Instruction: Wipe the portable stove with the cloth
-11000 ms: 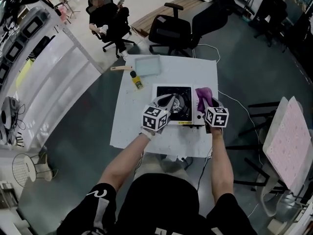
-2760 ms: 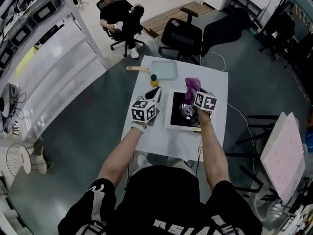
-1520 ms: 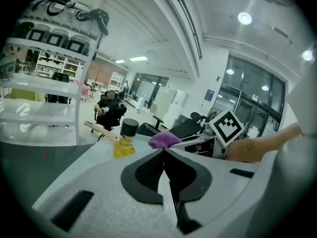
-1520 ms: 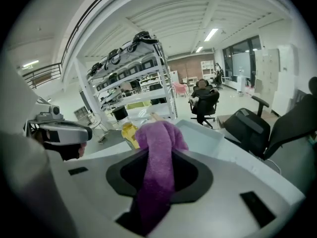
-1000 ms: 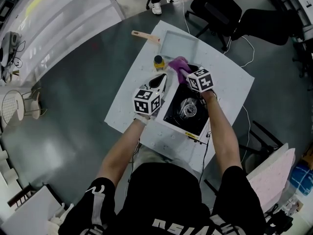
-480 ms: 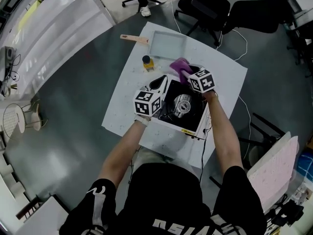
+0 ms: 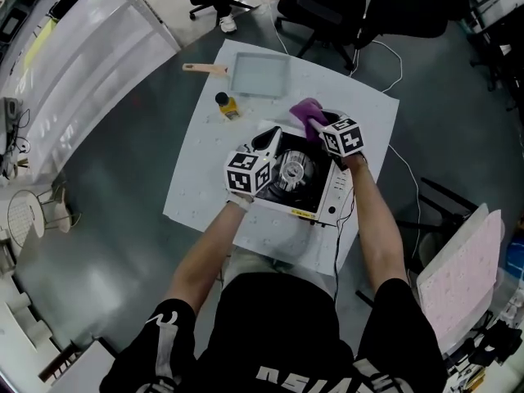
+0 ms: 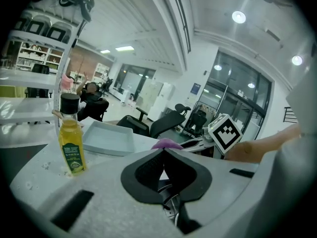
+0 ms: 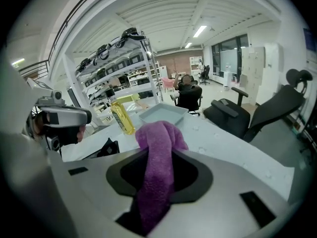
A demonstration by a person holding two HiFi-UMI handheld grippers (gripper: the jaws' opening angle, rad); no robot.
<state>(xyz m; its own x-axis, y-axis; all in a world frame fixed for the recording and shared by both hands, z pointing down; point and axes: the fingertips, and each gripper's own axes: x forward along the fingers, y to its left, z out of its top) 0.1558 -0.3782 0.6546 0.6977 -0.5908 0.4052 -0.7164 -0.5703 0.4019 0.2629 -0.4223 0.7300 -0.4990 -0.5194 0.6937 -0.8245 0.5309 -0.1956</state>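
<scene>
The portable stove lies on the white table, its round burner between my two grippers. My right gripper is shut on the purple cloth, which hangs over the stove's far edge. In the right gripper view the cloth bulges out of the jaws and hides their tips. My left gripper lies over the stove's left side, near its far left corner. In the left gripper view its tips meet, with only the burner showing through the gap behind them.
A pale blue tray sits at the table's far side, a wooden-handled tool left of it. A yellow oil bottle stands just beyond the stove's left corner. Office chairs stand past the table.
The right gripper has carried the cloth to the right along the stove's far edge, away from the bottle. The left gripper has shifted the same way, and the head view has swung.
</scene>
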